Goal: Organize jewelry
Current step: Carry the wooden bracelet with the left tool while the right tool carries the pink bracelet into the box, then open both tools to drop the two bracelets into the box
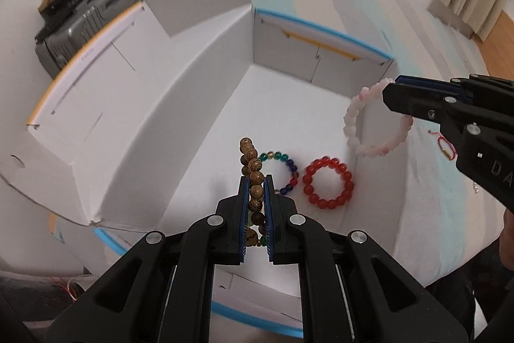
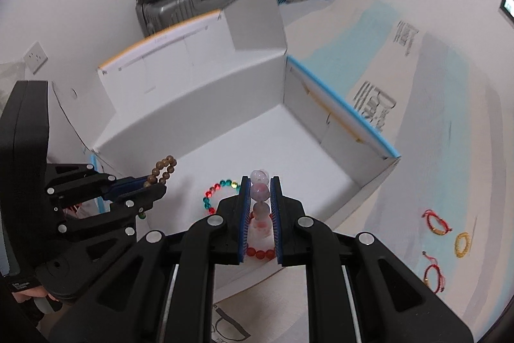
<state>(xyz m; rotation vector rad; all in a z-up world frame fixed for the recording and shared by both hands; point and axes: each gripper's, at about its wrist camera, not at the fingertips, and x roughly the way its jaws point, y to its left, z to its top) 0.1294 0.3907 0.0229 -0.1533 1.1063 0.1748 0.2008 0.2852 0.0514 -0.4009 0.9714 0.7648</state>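
My left gripper (image 1: 256, 182) is shut on a brown wooden bead bracelet (image 1: 250, 161) and holds it over the open white box (image 1: 180, 105). It also shows in the right wrist view (image 2: 154, 185) with the brown bracelet (image 2: 162, 171). My right gripper (image 2: 260, 182) is shut on a pale pink bead bracelet (image 2: 259, 192), which hangs at the box's right wall in the left wrist view (image 1: 356, 114). A multicolour bead bracelet (image 1: 286, 171) and a red bead bracelet (image 1: 329, 182) lie on the box floor.
Red string bracelets (image 2: 435, 222) and a yellow bead bracelet (image 2: 462, 243) lie on the printed sheet to the right of the box. Box flaps stand up at the back and left. Suitcases (image 2: 192, 2) are stacked against the far wall.
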